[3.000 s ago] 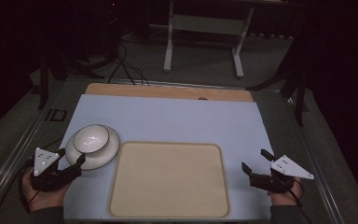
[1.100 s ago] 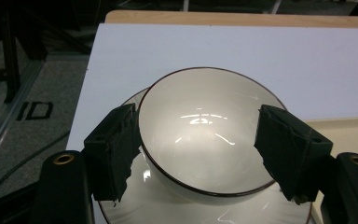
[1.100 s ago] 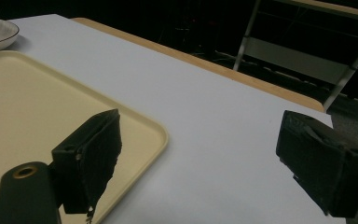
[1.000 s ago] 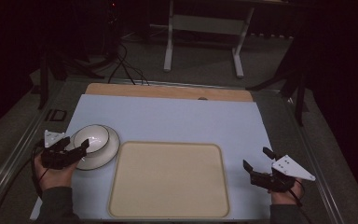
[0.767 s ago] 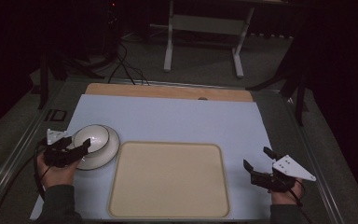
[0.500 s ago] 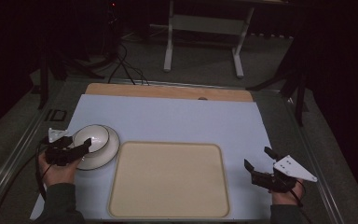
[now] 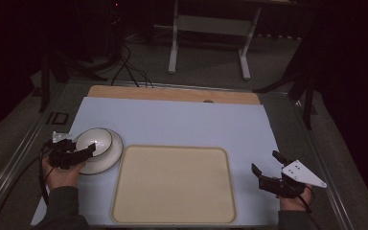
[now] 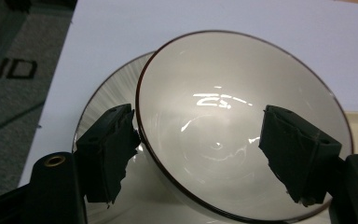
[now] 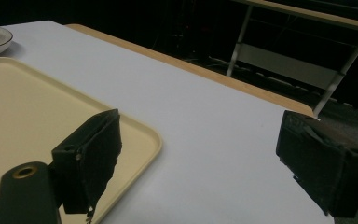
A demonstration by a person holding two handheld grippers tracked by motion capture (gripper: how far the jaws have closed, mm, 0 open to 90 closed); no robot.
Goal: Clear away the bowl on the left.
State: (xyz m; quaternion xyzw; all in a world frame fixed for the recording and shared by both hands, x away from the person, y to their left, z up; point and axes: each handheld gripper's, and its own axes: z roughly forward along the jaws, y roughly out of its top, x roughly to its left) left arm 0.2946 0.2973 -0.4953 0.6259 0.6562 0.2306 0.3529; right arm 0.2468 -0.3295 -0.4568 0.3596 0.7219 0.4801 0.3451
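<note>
Two tools at one bench (image 7: 182, 120). Across the middle of the bench, toward the near edge: broad beige tray (image 7: 172, 184), bare. Just beside the tray's far left corner: white plate (image 7: 111, 160), with a white, dark-rimmed bowl (image 7: 96, 140) standing on it, set toward the plate's far left side.

At the bowl: left tool (image 8: 198, 116), jaws spread wide and just now opening further, pads pressing on nothing as far as can be seen. Straddles the bowl's near rim in the left gripper view, with one jaw outside the wall, above the plate, and the other above the hollow, so rim and wall between the jaws. Points away from the person and a little rightward, straight along the line from hand to bowl.

Well apart, beyond the tray's right edge: right tool (image 7: 264, 160), jaws likewise spread, bare bench between them, aimed toward the far left.

Nearer by far to the bowl: left hand. Likely next: closing across the rim, wall kept centred between the pads. No long axis to mind on a round bowl, only the curve of the rim. Close by on the bowl's right: tray, probably the place for setting it down.
</note>
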